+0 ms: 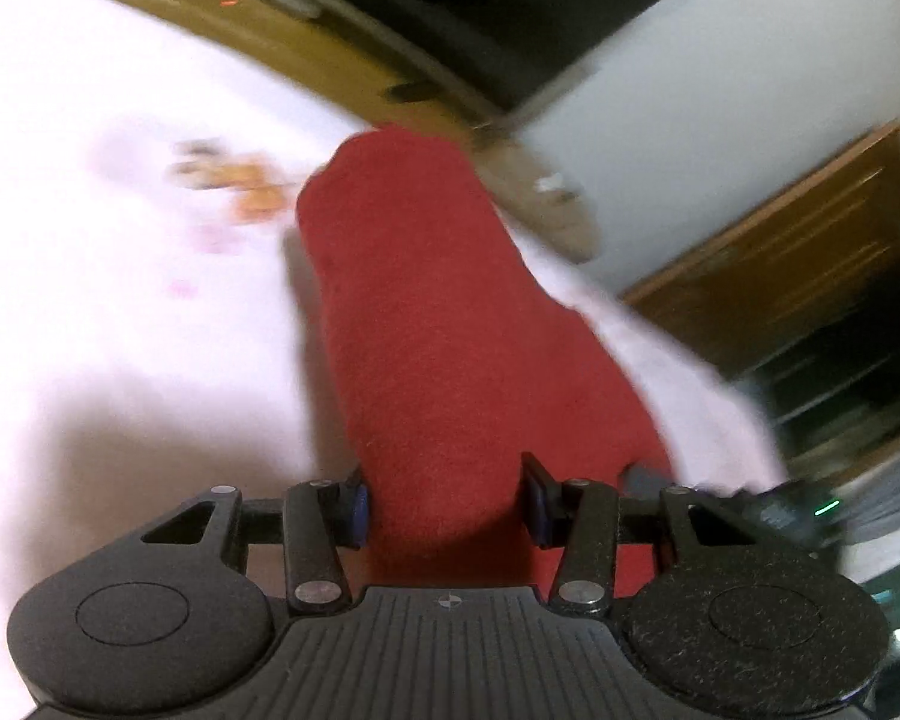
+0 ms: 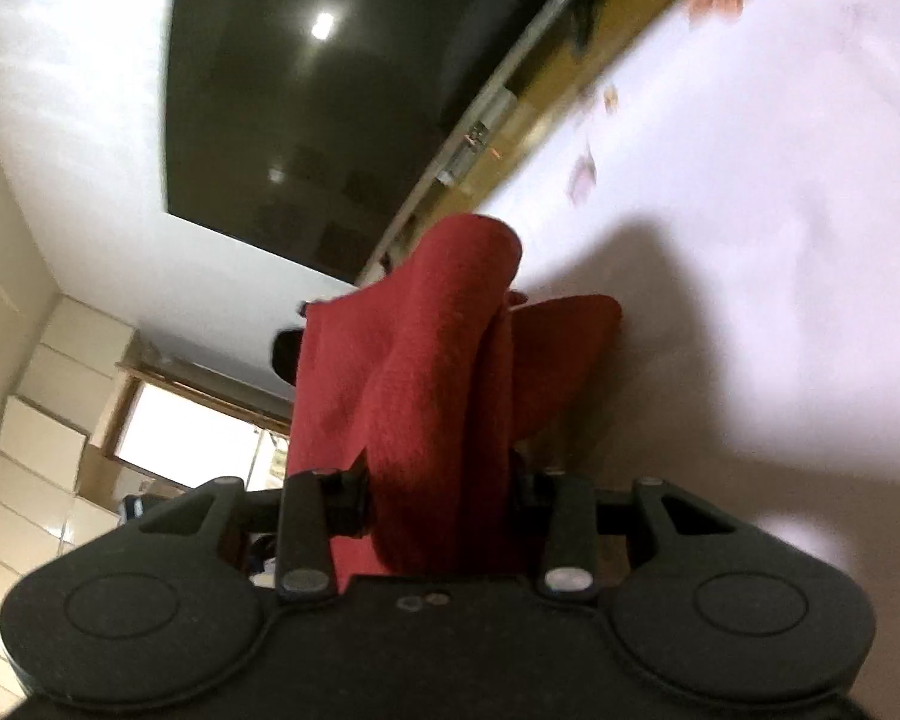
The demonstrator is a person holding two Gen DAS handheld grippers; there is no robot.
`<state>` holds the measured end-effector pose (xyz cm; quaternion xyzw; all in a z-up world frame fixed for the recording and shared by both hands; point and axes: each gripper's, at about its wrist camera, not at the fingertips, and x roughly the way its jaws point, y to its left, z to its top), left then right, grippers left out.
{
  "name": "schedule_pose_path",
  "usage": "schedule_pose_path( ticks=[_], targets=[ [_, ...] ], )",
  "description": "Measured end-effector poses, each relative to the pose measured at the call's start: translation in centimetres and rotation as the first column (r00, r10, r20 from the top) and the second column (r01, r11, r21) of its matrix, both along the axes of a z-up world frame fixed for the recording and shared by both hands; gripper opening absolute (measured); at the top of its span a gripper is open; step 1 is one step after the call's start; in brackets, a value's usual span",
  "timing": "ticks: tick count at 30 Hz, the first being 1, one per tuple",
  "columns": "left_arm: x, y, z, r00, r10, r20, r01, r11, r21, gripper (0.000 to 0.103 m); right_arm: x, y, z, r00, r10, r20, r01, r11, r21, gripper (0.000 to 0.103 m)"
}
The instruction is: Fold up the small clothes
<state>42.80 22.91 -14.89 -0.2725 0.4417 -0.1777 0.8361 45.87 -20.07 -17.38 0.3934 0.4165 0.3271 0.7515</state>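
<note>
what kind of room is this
Probably a bedroom or living room at home: a big dark TV screen on the wall, a white printed bedsheet under the red cloth, and a window.

Left gripper (image 1: pixel 447 507) bottom centre of frame, fingers either side of a red cloth (image 1: pixel 444 324). Cloth runs up the middle over a white sheet (image 1: pixel 120 300), blurred. Small orange print (image 1: pixel 258 195) left of the cloth top. Brown wooden edge (image 1: pixel 306 54) arcs across the upper frame.
</note>
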Motion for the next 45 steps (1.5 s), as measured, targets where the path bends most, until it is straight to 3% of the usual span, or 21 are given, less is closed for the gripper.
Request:
schedule_pose_path(
  ticks=[1, 3, 5, 7, 9, 13, 15, 19, 21, 23, 24, 27, 29, 31, 32, 35, 38, 41, 43, 45],
  targets=[
    [0.1, 0.3, -0.8, 1.0, 0.02, 0.002, -0.02, 1.0, 0.013, 0.068, 0.9, 0.8, -0.8, 1.0, -0.008, -0.005, 0.007, 0.999, -0.038, 0.042],
    [-0.3, 0.7, -1.2, 0.998, 0.048, 0.028, -0.048, 0.999, -0.019, 0.071, 2.2, 1.5, -2.2, 0.999, -0.038, -0.008, 0.037, 0.994, -0.101, 0.039],
    [-1.7, 0.6, -0.9, 0.996, 0.053, 0.065, -0.054, 0.998, 0.011, 0.078, 2.5, 1.3, -1.9, 1.0, -0.015, -0.004, 0.014, 0.994, -0.112, 0.042],
    [-3.8, 0.8, -0.4, 0.995, 0.058, 0.082, -0.061, 0.998, 0.026, 0.079, 2.3, 0.9, -0.6, 0.999, -0.004, 0.033, 0.01, 0.982, -0.189, 0.057],
    [-5.5, 1.2, 0.0, 0.991, 0.09, 0.097, -0.091, 0.996, 0.005, 0.08, 1.1, 0.0, 0.9, 0.996, -0.019, 0.086, 0.04, 0.966, -0.255, 0.063],
    [-8.3, 0.2, -0.4, 0.992, 0.106, 0.069, -0.104, 0.994, -0.036, 0.081, -1.1, -2.2, 3.2, 0.992, -0.012, 0.122, 0.039, 0.974, -0.225, 0.062],
    [-8.9, -0.7, -1.0, 0.996, 0.081, 0.047, -0.078, 0.995, -0.07, 0.081, -2.9, -2.5, 2.9, 0.993, 0.008, 0.114, 0.015, 0.981, -0.195, 0.062],
    [-9.2, -3.2, -1.4, 0.997, 0.029, 0.071, -0.03, 0.999, 0.018, 0.081, -4.4, -1.7, 1.0, 0.999, 0.018, 0.036, -0.008, 0.964, -0.264, 0.062],
    [-9.0, -3.0, -1.4, 0.998, 0.029, 0.06, -0.028, 0.999, -0.026, 0.08, -4.4, -1.0, -0.6, 0.999, 0.034, -0.02, -0.038, 0.969, -0.245, 0.062],
    [-8.3, -2.4, -1.7, 0.999, 0.022, 0.026, -0.019, 0.995, -0.1, 0.063, -4.8, -0.6, -1.1, 0.999, 0.026, -0.027, -0.031, 0.979, -0.203, 0.055],
    [-8.3, -2.0, -1.7, 1.0, 0.023, 0.016, -0.021, 0.995, -0.099, 0.057, -4.7, -0.5, -1.5, 0.998, 0.022, -0.063, -0.032, 0.985, -0.168, 0.04],
    [-8.9, -0.5, -1.2, 0.999, 0.043, 0.021, -0.039, 0.988, -0.151, 0.057, -5.4, -0.3, -0.8, 0.997, 0.006, -0.081, -0.016, 0.993, -0.118, 0.033],
    [-10.0, 0.4, -1.1, 0.999, 0.037, 0.016, -0.035, 0.993, -0.11, 0.057, -6.1, -0.2, -0.2, 0.998, 0.022, -0.065, -0.029, 0.992, -0.119, 0.033],
    [-11.2, 0.1, -1.3, 1.0, 0.004, 0.008, -0.004, 1.0, 0.011, 0.058, -6.1, -0.4, -0.8, 0.996, -0.004, -0.091, -0.013, 0.982, -0.186, 0.031],
    [-12.2, -0.3, -1.2, 0.999, -0.027, 0.042, 0.024, 0.998, 0.058, 0.058, -5.8, -0.4, -1.6, 0.995, -0.016, -0.097, -0.007, 0.974, -0.228, 0.027],
    [-14.6, -1.8, -0.4, 0.996, -0.045, 0.081, 0.03, 0.983, 0.178, 0.059, -7.2, -1.0, -1.4, 0.998, -0.014, -0.055, -0.001, 0.967, -0.255, 0.026],
    [-17.2, -2.5, -0.1, 0.992, -0.018, 0.125, -0.012, 0.971, 0.238, 0.074, -9.9, -0.9, -0.4, 1.0, -0.002, 0.025, 0.01, 0.934, -0.357, 0.027],
    [-20.0, -3.6, 0.5, 0.989, -0.007, 0.15, -0.042, 0.946, 0.321, 0.092, -13.1, -1.3, 0.5, 0.998, -0.039, 0.053, 0.057, 0.912, -0.407, 0.044],
    [-21.7, -4.2, 1.8, 0.986, -0.004, 0.166, -0.058, 0.927, 0.37, 0.103, -15.3, -1.3, 1.9, 0.993, -0.062, 0.099, 0.099, 0.897, -0.431, 0.068],
    [-23.1, -4.7, 3.2, 0.983, 0.003, 0.186, -0.076, 0.918, 0.39, 0.103, -17.1, -1.8, 3.5, 0.986, -0.07, 0.153, 0.13, 0.893, -0.431, 0.071]
  ],
)
